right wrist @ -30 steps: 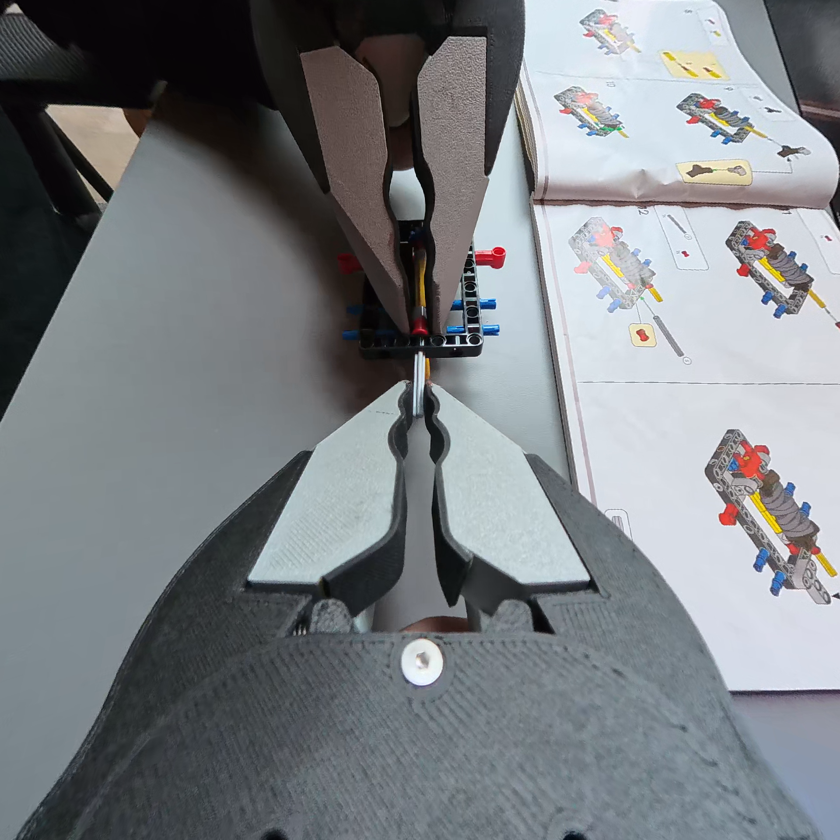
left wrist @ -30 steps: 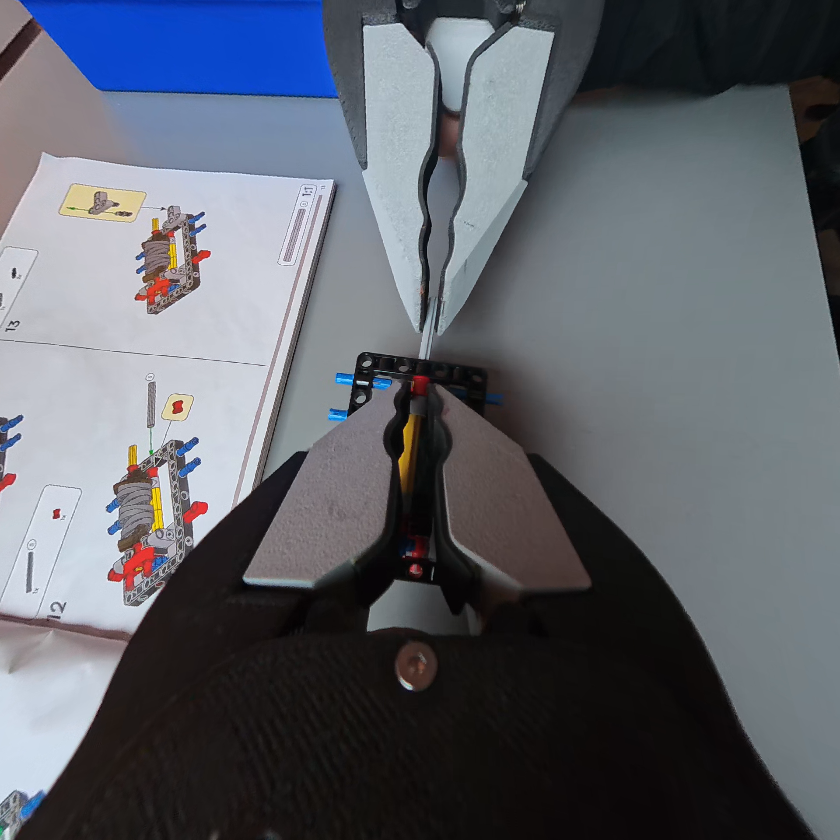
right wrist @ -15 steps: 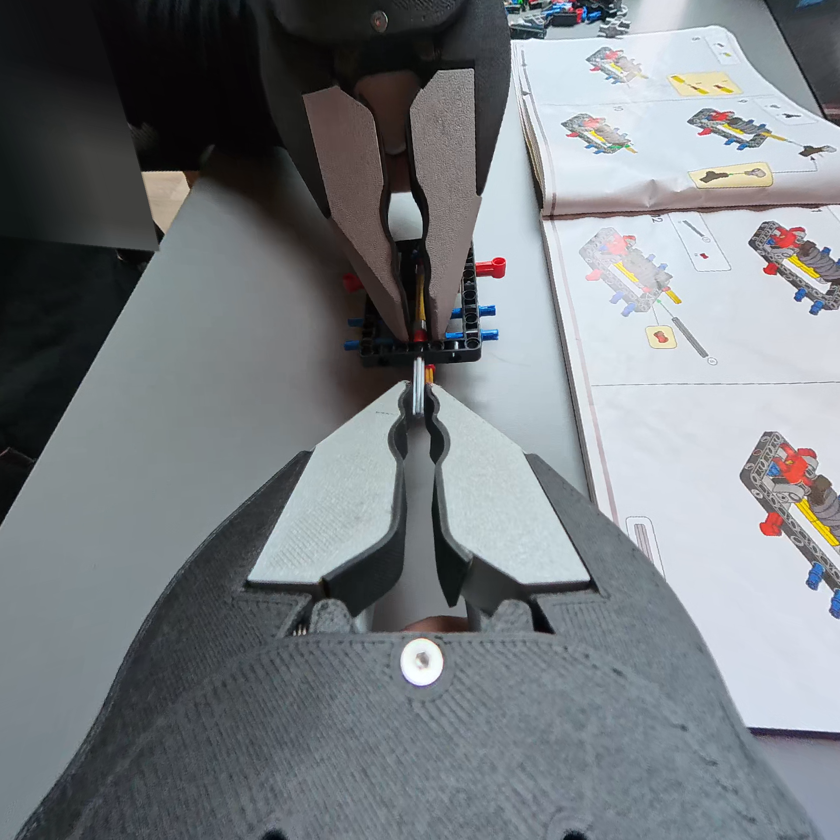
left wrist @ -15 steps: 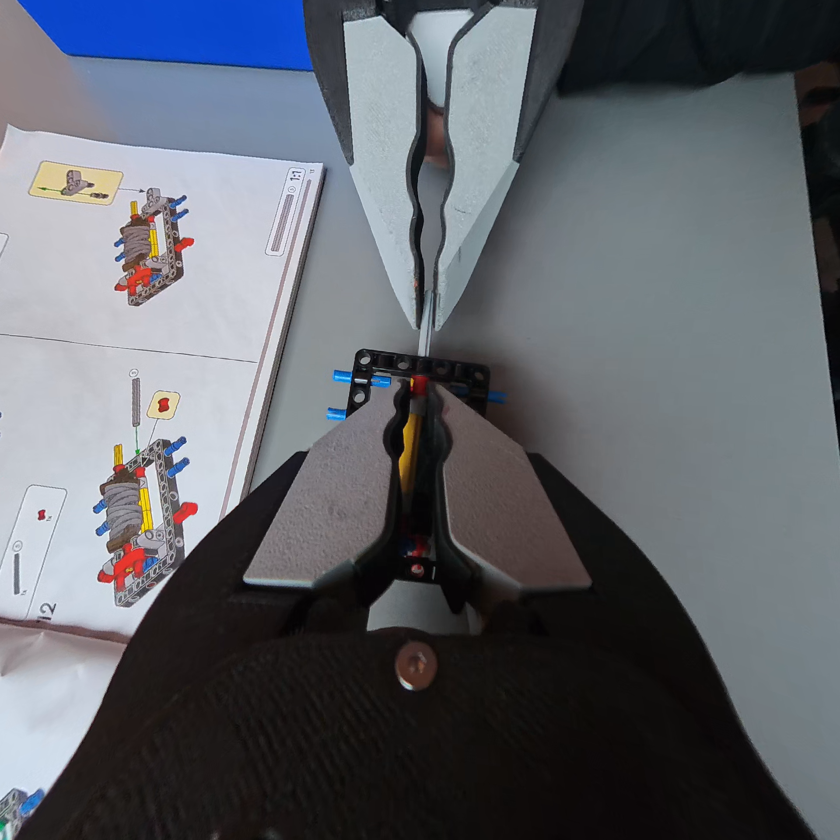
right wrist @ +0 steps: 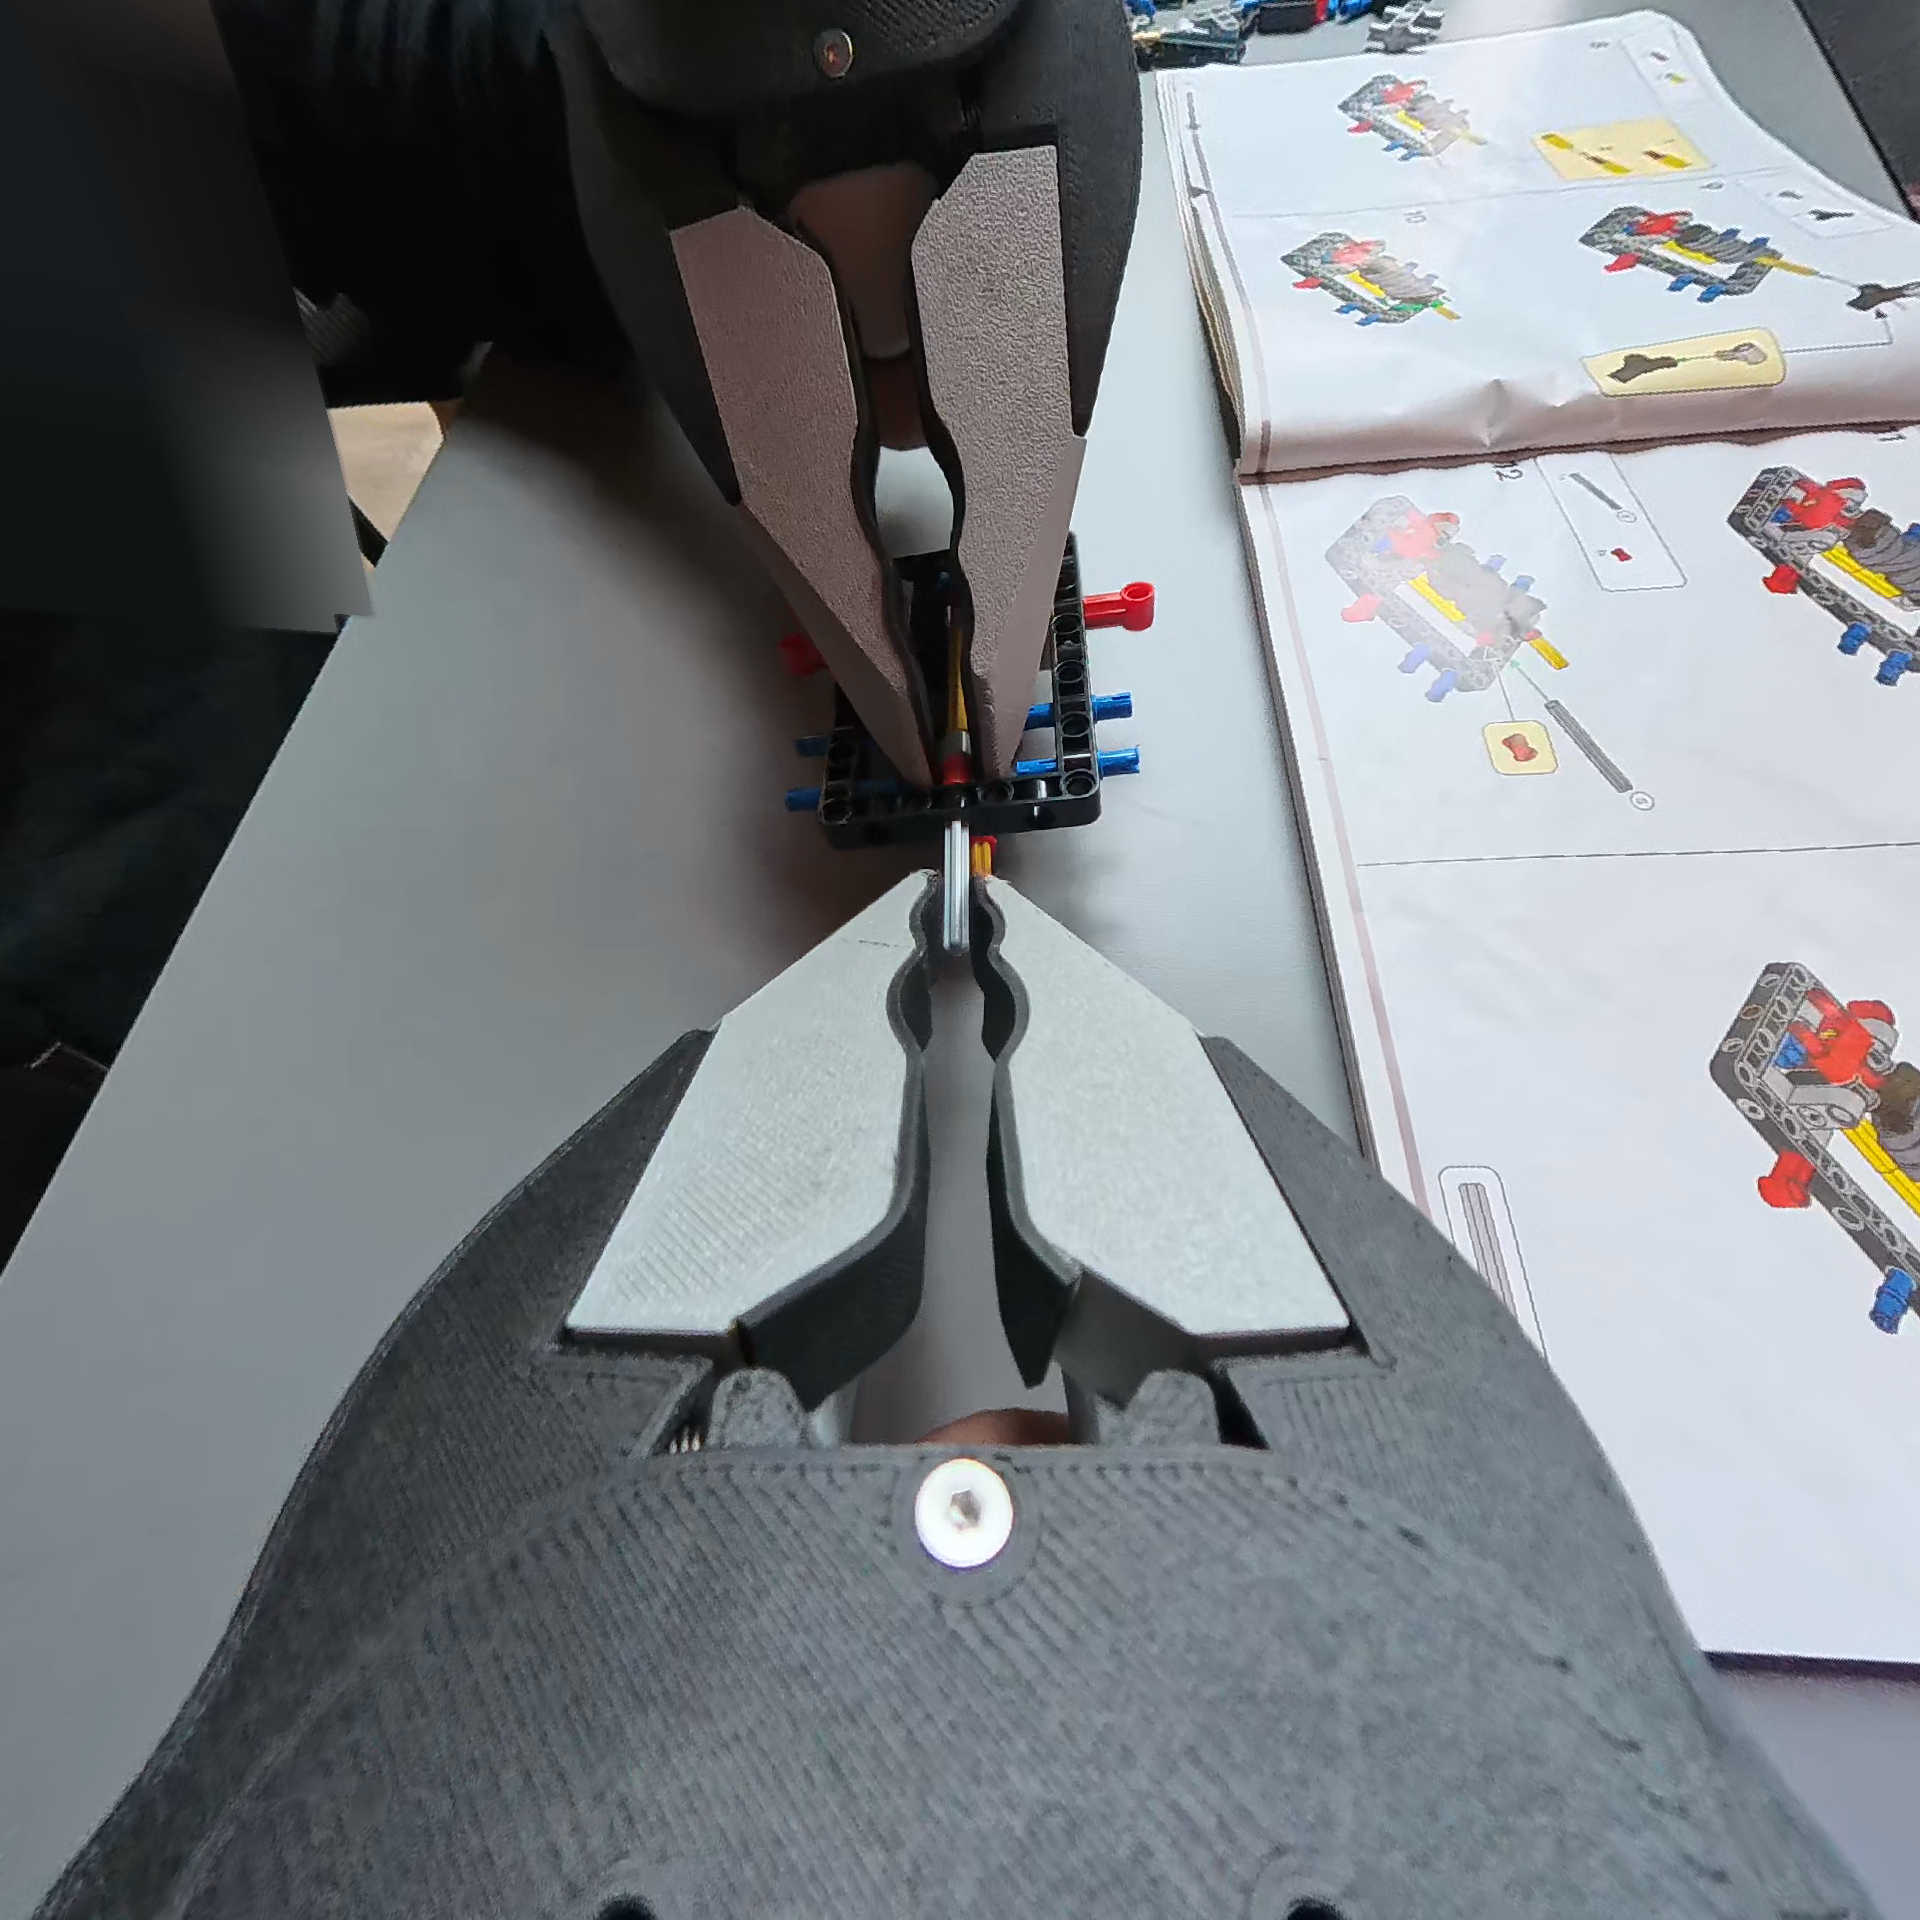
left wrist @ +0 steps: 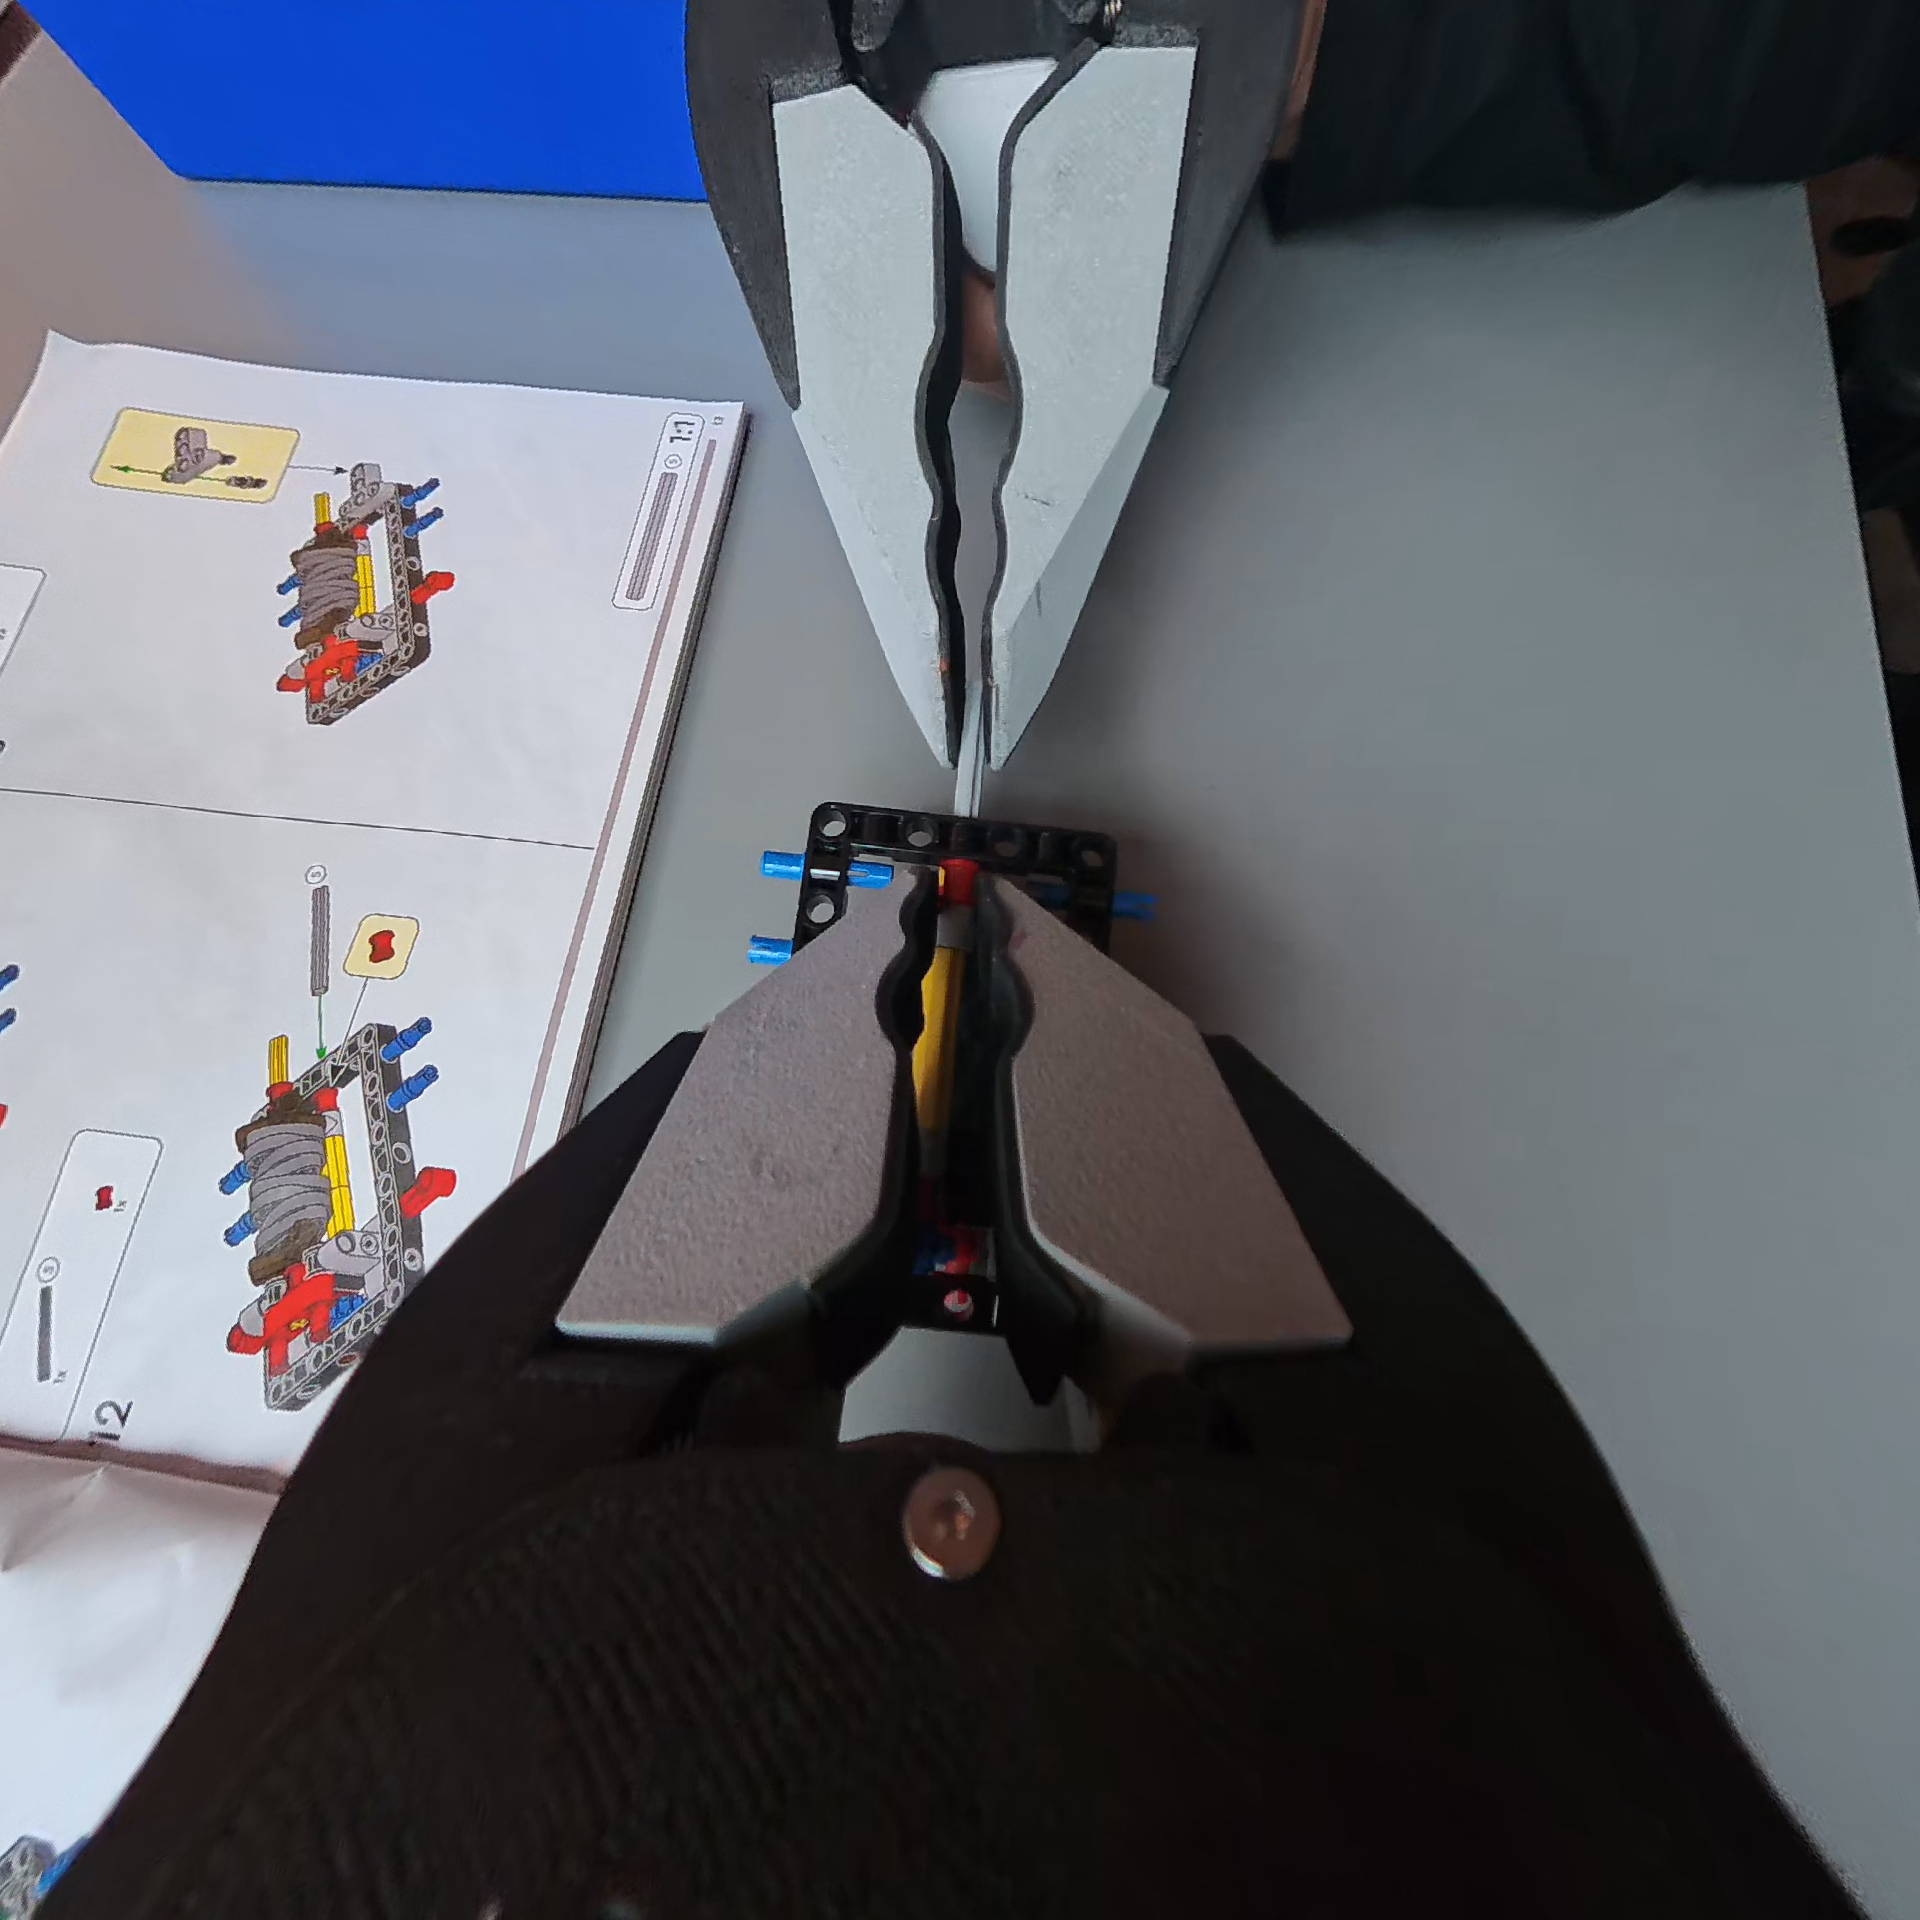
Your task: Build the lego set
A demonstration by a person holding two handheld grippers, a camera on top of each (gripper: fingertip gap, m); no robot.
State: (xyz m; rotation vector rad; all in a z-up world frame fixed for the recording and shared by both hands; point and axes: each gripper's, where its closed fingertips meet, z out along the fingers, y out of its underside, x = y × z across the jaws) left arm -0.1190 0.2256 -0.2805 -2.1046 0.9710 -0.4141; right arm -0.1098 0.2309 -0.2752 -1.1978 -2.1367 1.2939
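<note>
1. The black frame of the lego build lies flat on the grey table, just beside the open instruction booklet. Blue pins and a red pin stick out of its sides.
2. The left tongs reach down inside the frame, nearly closed around the yellow axle and the small red bush at the frame's end beam; whether they truly pinch them I cannot tell.
3. The right tongs are pinched closed on a thin grey axle, whose far end sits in a hole of the end beam.
4. Judged from this, the step is feeding the grey axle through the beam and into the bush.
5. The pieces look light, hard and stiff, and smooth enough to slip. The axle is best held near its free end and kept in line with the hole, while the frame is steadied by its beams; a skewed push would likely jam it or slide the frame.
</note>
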